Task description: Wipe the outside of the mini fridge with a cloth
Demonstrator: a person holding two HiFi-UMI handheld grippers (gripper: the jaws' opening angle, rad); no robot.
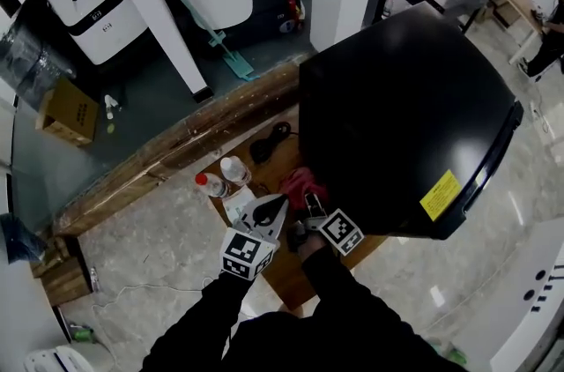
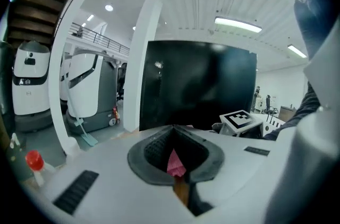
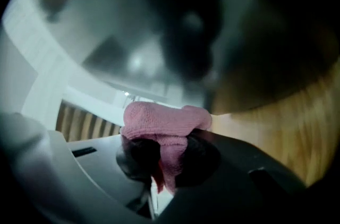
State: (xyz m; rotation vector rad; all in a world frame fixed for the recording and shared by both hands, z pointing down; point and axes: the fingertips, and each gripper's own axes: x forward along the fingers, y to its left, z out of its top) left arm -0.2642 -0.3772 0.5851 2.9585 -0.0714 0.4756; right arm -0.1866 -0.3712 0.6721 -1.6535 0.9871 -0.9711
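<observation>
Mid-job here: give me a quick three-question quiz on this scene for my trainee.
1. True or false: the right gripper has its fingers shut on the crumpled pink cloth.
2. The glossy black mini fridge stands on: A) the floor, B) the wooden table, C) a cart?
3. What colour is the rectangular sticker on the fridge?
Key: 1 true; 2 B; 3 yellow.

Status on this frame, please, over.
Right tool shut on pink cloth. Left tool pinching a sliver of it. Cloth beside mini fridge, contact unclear. Bottles near left tool, not blocking.
</observation>
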